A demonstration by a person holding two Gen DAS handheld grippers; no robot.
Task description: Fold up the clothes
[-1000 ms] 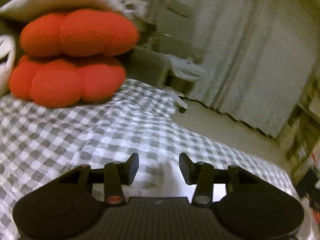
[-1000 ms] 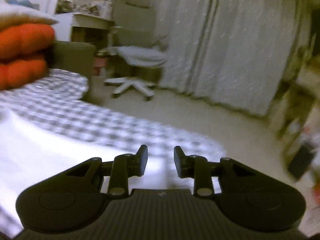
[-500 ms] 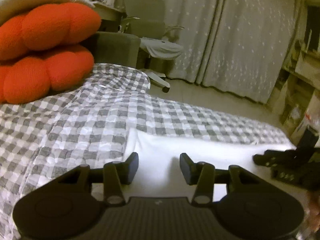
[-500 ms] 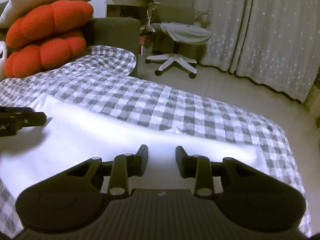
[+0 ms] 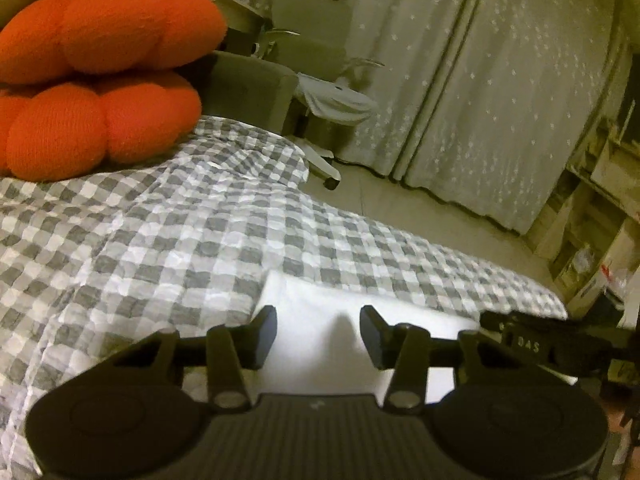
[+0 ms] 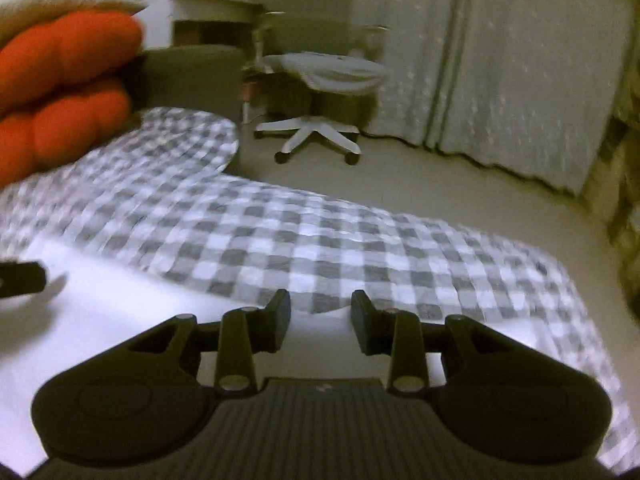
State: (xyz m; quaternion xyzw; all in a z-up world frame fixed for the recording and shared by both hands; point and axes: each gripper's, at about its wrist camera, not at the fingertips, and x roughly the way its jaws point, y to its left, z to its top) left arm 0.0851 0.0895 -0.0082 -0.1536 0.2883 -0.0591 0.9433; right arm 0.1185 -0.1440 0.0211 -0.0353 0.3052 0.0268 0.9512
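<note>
A white garment (image 5: 320, 304) lies flat on the checked bedspread (image 5: 168, 248), overexposed and featureless. Its far corner sits just beyond the left gripper (image 5: 318, 336), and its far edge runs under and past the right gripper (image 6: 320, 318).

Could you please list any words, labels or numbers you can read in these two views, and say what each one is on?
"DAS": pale letters on the right tool, seen in the left wrist view; letters before it may be hidden.
Boxes on the shelves at right carry red marks, too blurred to read.
Right wrist view: nothing readable.
</note>
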